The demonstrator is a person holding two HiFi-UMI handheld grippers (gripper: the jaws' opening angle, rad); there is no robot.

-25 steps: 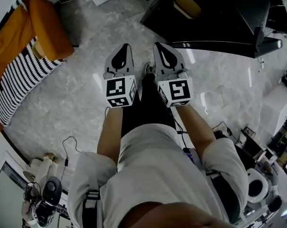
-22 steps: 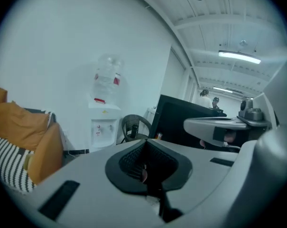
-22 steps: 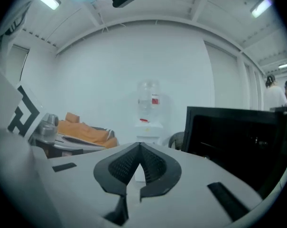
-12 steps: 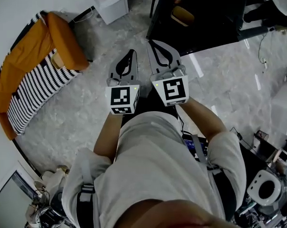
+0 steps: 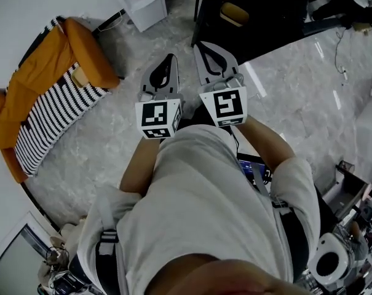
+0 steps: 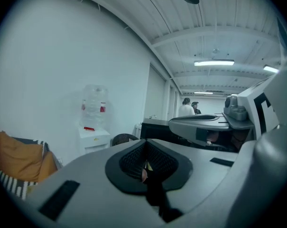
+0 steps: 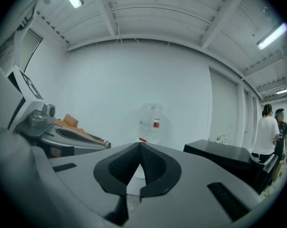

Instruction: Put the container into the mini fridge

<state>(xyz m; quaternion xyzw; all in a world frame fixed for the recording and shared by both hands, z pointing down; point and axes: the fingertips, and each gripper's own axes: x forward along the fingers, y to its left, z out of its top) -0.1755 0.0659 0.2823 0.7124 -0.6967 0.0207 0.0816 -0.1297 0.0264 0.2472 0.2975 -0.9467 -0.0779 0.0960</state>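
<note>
Container: it shows in no view, and neither does a mini fridge, so I cannot tell which way it points or how its long axis lies.

Head view: since a second ago the water dispenser [image 5: 139, 2] has come into sight beyond the sofa [image 5: 50, 97]. The person seems to be on the move, with the fetching not begun. The left gripper [image 5: 168, 60] and right gripper [image 5: 203, 45] are held out over the floor.

Left gripper view: the fingers are pressed together, with nothing between them.

Right gripper view: the tips touch and hold nothing, and they face the water dispenser.
</note>
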